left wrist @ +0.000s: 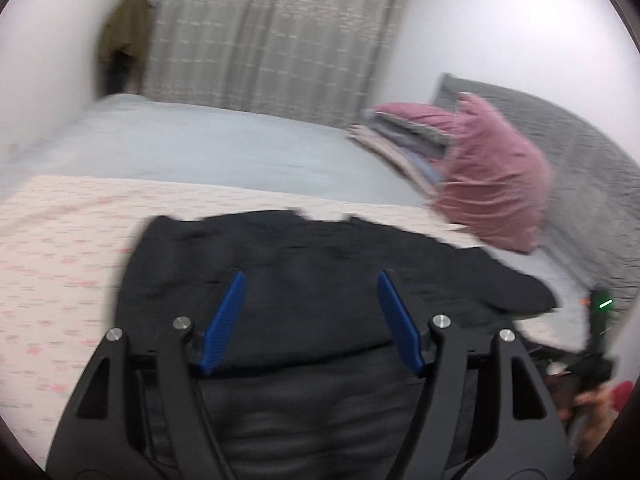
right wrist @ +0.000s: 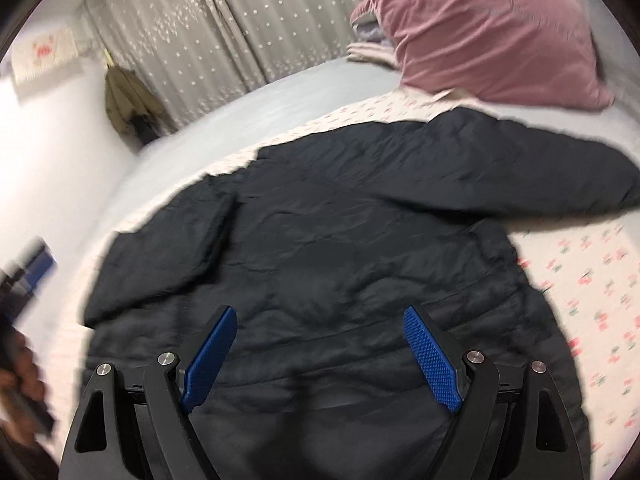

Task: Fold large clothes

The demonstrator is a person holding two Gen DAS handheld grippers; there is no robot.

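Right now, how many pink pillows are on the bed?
1. The pink pillow sits at the far end of the bed, beside a stack of folded clothes, just past the black jacket. More could be hidden out of view.

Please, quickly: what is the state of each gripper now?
Left gripper: open, holding nothing, above the dark jacket.
Right gripper: open, holding nothing.

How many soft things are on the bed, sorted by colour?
Black: 1, the jacket, spread out flat.
Pink: 1, the pillow, by the jacket's sleeve.
White with small pink flowers: 1, the patterned sheet under the jacket.
Grey-blue: 1, the bed cover.
Mixed colours: 1, the stack of folded clothes beside the pillow; too blurred to count the pieces.
Total: 5
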